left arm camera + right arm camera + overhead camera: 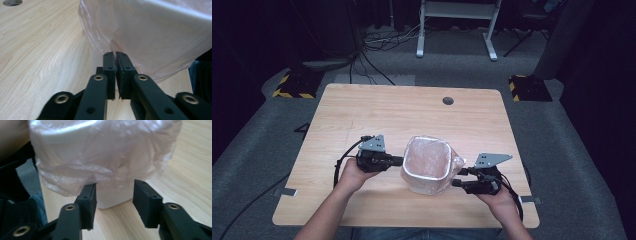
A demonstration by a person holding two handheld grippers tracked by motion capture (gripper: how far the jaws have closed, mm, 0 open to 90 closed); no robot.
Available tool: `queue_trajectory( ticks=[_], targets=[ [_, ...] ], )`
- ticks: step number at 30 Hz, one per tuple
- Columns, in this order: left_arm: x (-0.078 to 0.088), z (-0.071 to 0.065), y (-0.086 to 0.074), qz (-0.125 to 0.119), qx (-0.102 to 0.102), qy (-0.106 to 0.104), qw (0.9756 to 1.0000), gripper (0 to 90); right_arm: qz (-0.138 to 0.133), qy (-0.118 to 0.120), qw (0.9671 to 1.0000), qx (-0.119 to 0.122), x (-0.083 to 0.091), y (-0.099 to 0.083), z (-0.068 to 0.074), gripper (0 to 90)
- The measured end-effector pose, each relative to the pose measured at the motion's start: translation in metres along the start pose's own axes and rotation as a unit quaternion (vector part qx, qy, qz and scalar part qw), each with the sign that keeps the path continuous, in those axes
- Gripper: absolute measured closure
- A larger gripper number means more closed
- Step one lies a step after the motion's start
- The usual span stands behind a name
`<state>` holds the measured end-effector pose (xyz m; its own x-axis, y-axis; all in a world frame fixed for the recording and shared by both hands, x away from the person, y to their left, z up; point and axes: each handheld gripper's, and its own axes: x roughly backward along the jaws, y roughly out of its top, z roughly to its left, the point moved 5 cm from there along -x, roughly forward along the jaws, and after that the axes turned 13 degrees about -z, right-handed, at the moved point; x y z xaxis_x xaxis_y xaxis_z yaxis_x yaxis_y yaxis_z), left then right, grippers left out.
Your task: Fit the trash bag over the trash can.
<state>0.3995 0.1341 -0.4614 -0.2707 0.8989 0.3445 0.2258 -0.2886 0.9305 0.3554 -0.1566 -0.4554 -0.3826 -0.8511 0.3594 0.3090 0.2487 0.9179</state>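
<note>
White bin [428, 186] lined with plastic bag [428, 156] on wooden table [362, 107], left gripper [401, 161] pinching the bag's hanging edge, right gripper [457, 177] spread, jaws either side of the bag's edge.

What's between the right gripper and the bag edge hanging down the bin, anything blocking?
Nothing visible. The right gripper stands open right at the hanging edge of the plastic bag, with bare table beside it. Across the white bin, the left gripper is already shut on the bag film.
</note>
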Motion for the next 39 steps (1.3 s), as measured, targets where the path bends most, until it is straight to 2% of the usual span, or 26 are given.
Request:
queue_trajectory(
  ticks=[2,5,11,13,15,17,24,28,29,30,31,32,34,37,39],
  targets=[
    [0.0,-0.001,-0.004,0.005,0.004,-0.002,1.0,89.3,0.002,0.004,1.0,0.0,-0.001,-0.001,0.002,53.0],
    [-0.001,-0.003,-0.009,0.02,-0.004,-0.001,0.9998,89.6,0.001,0.013,0.9999,0.005,0.002,-0.003,0.006,45.7],
    [-0.005,-0.011,-0.015,0.048,-0.02,0.002,0.9986,89.6,-0.007,0.025,0.9996,0.012,0.001,0.003,0.013,44.6],
    [-0.005,-0.011,-0.018,0.049,-0.02,0.004,0.9986,89.6,-0.006,0.032,0.9994,0.013,-0.004,0.005,0.015,55.2],
    [-0.004,-0.009,-0.022,0.048,-0.01,0.004,0.9988,89.6,0.002,0.038,0.9991,0.02,-0.008,0.005,0.016,75.3],
    [-0.003,-0.008,-0.024,0.048,-0.002,0.005,0.9988,89.6,0.015,0.039,0.999,0.016,-0.011,0.002,0.014,87.5],
    [-0.008,-0.009,-0.031,0.075,-0.014,0.016,0.9969,89.6,0.05,0.038,0.9977,-0.024,-0.026,-0.019,0.0,90.0],
    [-0.013,-0.008,-0.037,0.089,-0.011,0.021,0.9958,89.6,0.061,0.038,0.9969,-0.031,-0.031,-0.027,-0.002,89.9],
    [-0.014,-0.007,-0.036,0.088,-0.009,0.021,0.9959,89.3,0.065,0.041,0.9965,-0.032,-0.032,-0.028,-0.002,87.7],
    [-0.013,-0.007,-0.036,0.084,-0.008,0.026,0.9961,85.4,0.07,0.037,0.9963,-0.032,-0.032,-0.029,-0.002,78.7],
    [-0.011,-0.006,-0.034,0.076,-0.007,0.032,0.9966,76.4,0.074,0.027,0.9965,-0.028,-0.031,-0.03,-0.003,65.9],
    [-0.008,-0.004,-0.032,0.071,-0.002,0.035,0.9969,67.0,0.07,0.017,0.9972,-0.02,-0.029,-0.03,-0.003,57.8],
    [0.0,-0.002,-0.026,0.051,0.009,0.031,0.9982,61.7,0.059,0.014,0.998,-0.019,-0.021,-0.027,-0.003,51.7],
    [0.015,0.003,-0.02,0.022,0.021,0.047,0.9984,53.2,0.048,0.001,0.9987,-0.016,-0.007,-0.022,-0.006,44.2],
    [0.024,0.006,-0.017,0.01,0.022,0.06,0.9979,51.2,0.04,-0.008,0.999,-0.015,0.004,-0.016,-0.008,41.8]
  ],
)
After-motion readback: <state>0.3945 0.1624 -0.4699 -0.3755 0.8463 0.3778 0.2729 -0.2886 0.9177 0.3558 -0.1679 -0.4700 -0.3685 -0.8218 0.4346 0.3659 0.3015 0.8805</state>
